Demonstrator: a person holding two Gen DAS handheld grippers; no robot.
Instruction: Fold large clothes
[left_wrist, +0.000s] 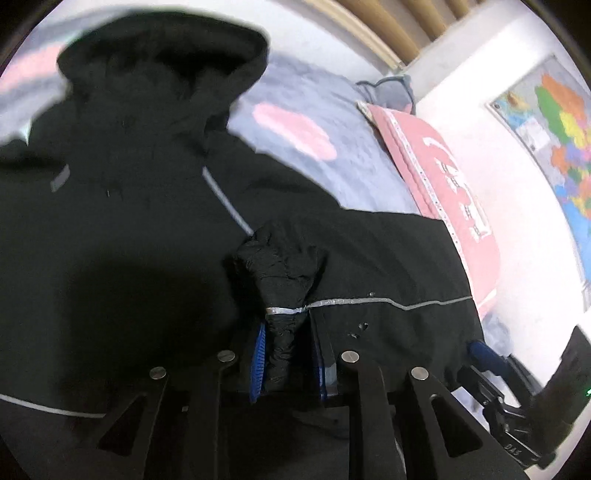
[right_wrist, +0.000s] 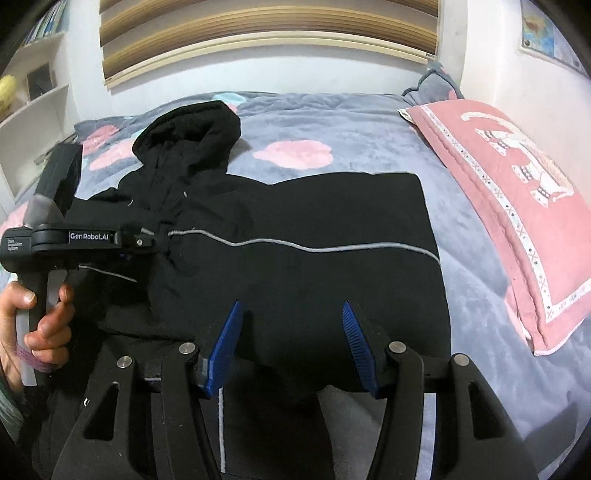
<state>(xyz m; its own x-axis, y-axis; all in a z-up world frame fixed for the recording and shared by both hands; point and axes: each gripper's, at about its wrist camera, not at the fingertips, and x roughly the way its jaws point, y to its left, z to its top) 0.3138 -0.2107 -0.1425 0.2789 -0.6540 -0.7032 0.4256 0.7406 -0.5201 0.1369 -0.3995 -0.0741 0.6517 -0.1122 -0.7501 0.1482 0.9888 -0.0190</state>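
Observation:
A black hooded jacket with grey reflective piping lies spread on the bed, hood toward the far left. It also fills the left wrist view. My left gripper is shut on a bunched fold of the jacket's black fabric, crossed by a reflective strip, and holds it over the jacket body. The left gripper also shows in the right wrist view, at the jacket's left side. My right gripper is open, blue pads apart, just above the jacket's near edge, holding nothing.
The bed has a grey-blue blanket with pink cloud patches. A pink pillow lies on the right, a grey cushion behind it. White shelves stand at left. A map poster hangs on the wall.

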